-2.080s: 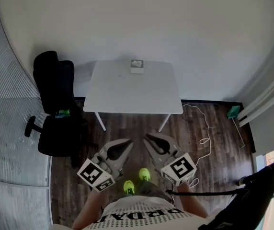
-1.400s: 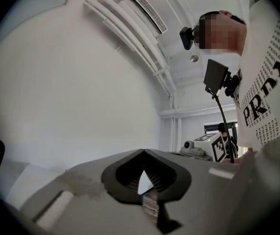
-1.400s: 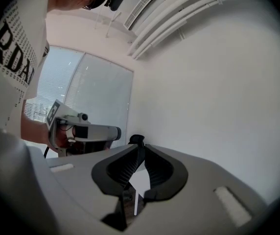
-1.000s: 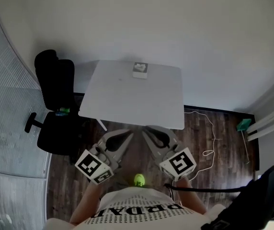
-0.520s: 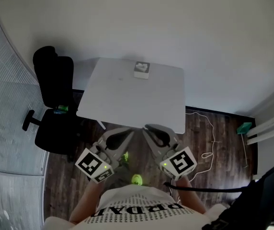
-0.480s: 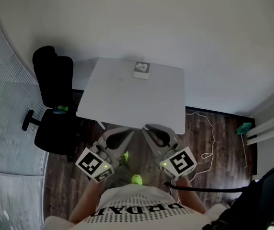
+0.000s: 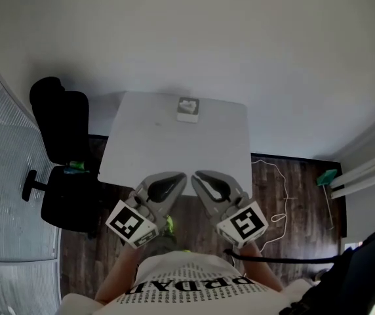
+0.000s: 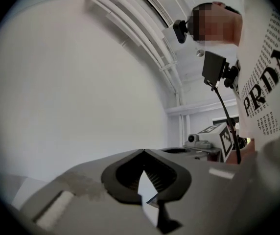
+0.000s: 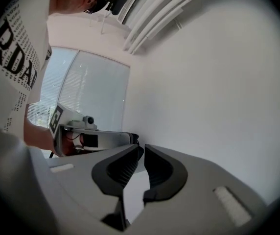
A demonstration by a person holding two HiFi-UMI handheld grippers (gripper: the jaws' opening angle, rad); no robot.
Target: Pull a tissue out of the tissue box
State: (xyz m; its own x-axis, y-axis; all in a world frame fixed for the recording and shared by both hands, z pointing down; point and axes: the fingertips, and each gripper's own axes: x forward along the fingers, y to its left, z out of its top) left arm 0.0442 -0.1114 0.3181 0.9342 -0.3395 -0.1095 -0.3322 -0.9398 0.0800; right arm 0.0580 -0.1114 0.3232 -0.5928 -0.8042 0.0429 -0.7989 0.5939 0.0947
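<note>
The tissue box (image 7: 188, 108) sits at the far edge of the white counter (image 7: 174, 151), well apart from both tongs. What looks like a tuft of tissue (image 7: 188, 104) shows at its top. We judge the sheet light, soft and easily torn, and the box light enough to lift along with it, so we'd pinch the tuft low and steady the box. Our left tongs (image 8: 142, 151) meet tip to tip, empty. Our right tongs (image 9: 143, 148) stand a narrow slit apart, also empty.
</note>
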